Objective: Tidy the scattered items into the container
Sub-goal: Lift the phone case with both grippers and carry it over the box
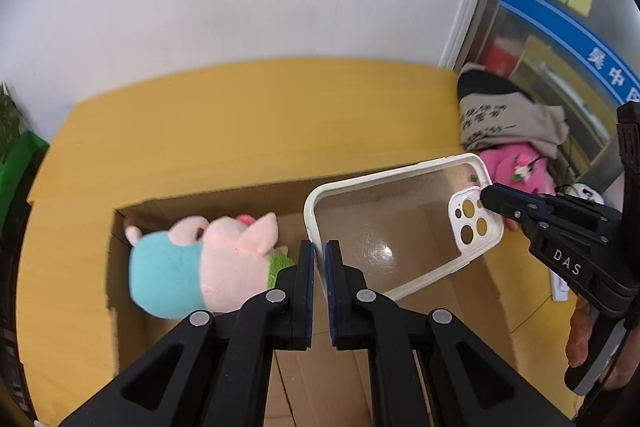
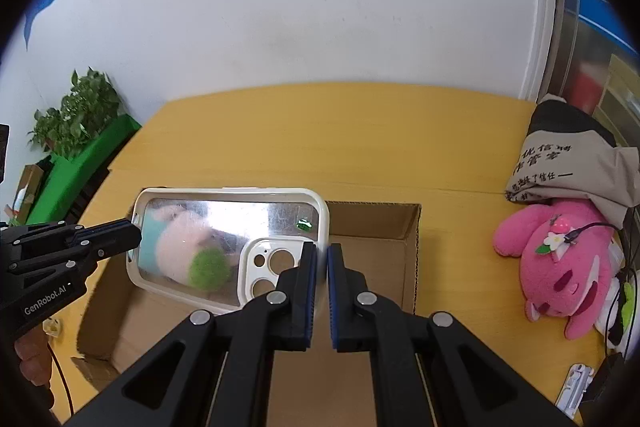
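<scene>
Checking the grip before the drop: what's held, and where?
Phone case, over the cardboard box: left gripper pinches its plain end, right gripper its camera-cutout end.

Both tongs are built of black plastic arms joined by round silver rivets, with blue pads lining the fingers. "DAS" is printed in white on the right tongs, "GenRobot.AI" on the left tongs.

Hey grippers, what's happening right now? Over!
Left gripper and right gripper both shut on phone case. Case above cardboard box, plush pig inside. Nothing blocking.
</scene>
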Action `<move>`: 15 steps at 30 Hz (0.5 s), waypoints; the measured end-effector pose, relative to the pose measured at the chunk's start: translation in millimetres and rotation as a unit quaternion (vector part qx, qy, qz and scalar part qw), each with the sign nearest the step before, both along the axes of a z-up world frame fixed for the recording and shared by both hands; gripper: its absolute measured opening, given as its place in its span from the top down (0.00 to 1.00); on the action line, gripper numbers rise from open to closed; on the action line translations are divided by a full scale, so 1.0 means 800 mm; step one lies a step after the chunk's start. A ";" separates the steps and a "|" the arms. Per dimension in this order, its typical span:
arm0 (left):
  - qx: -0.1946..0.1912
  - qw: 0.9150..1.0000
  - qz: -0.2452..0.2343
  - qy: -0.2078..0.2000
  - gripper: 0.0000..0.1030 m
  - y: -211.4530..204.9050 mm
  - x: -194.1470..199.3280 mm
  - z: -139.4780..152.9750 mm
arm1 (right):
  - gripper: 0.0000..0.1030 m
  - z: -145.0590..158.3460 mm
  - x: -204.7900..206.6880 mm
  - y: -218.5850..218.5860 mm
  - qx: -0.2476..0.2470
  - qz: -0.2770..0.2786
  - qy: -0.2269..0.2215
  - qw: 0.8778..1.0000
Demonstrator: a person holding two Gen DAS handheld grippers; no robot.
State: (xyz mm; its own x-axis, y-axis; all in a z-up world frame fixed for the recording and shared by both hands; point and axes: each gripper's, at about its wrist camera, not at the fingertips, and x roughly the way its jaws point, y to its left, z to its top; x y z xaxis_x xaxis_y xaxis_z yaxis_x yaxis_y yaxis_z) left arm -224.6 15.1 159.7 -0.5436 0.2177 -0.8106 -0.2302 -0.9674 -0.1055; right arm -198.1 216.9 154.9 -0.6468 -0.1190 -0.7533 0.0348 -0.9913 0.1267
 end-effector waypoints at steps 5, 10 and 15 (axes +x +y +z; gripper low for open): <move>-0.004 0.999 -0.001 -0.047 0.95 0.009 -0.036 -0.055 | 0.95 -0.053 -0.033 0.008 0.003 -0.007 -0.050 0.999; -0.028 0.995 -0.001 -0.096 0.95 0.023 -0.061 -0.114 | 0.95 -0.108 -0.060 0.006 0.021 -0.010 -0.108 0.994; -0.037 0.991 -0.004 -0.126 0.95 0.032 -0.075 -0.149 | 0.96 -0.144 -0.075 -0.002 0.061 -0.013 -0.148 0.987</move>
